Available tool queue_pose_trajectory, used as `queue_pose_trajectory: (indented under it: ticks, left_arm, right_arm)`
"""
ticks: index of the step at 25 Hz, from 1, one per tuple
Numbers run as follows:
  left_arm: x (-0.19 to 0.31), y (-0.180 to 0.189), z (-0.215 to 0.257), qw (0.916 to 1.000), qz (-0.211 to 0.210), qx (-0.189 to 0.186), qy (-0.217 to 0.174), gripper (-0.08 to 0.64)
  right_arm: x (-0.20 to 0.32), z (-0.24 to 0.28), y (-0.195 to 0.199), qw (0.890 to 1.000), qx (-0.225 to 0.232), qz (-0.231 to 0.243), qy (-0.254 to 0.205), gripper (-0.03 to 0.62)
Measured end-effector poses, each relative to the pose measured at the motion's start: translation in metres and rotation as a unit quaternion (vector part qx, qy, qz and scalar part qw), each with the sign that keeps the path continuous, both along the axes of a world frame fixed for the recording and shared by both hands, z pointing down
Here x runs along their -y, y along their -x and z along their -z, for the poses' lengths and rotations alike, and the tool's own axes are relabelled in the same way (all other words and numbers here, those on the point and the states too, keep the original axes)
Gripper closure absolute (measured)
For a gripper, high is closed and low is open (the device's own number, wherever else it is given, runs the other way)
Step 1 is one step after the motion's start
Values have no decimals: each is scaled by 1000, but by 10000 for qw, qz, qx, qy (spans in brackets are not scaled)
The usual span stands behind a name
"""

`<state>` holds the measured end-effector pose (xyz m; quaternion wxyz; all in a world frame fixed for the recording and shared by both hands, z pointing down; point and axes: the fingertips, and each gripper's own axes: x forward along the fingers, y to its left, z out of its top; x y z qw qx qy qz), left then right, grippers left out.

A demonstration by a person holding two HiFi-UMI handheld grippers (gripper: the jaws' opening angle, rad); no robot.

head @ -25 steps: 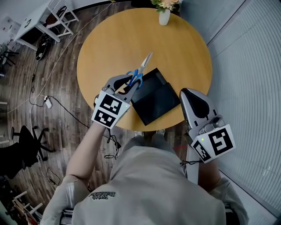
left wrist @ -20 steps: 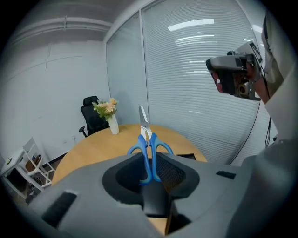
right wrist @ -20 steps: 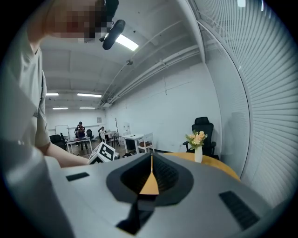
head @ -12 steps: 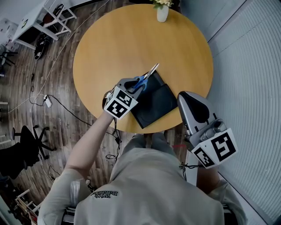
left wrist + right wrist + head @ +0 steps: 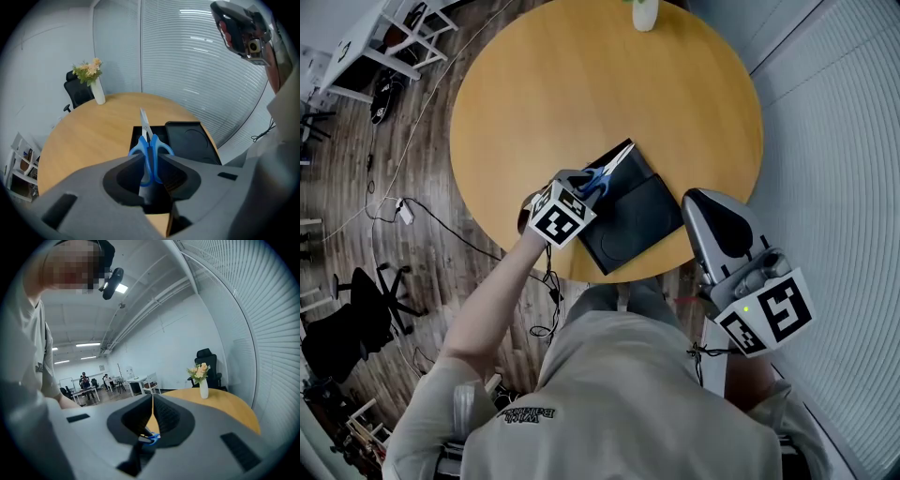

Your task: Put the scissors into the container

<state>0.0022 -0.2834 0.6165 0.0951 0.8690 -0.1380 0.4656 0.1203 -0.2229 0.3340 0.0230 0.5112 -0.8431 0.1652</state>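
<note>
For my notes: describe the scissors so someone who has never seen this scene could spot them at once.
Start at the round wooden table and find the black container at its near edge. Over it, the left claw grips the scissors by their handles, blades pointing away from the person. They alone have blue handles and silver blades, against the black container and grey claw.

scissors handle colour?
Blue on the scissors, with silver blades. Clearest in the left gripper view.
</note>
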Motion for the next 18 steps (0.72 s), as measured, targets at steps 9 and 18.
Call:
queue_pose_trajectory:
  ticks: [9,18]
  left_arm:
    - [-17,10,-41,9967,-315,672,337,468]
    - [-22,25,-83,9836,-703,1590,469,468]
  right_arm:
    - [-3,-30,15,9992,198,111,334,561]
    - [-3,-57,26,9971,413,197,616,561]
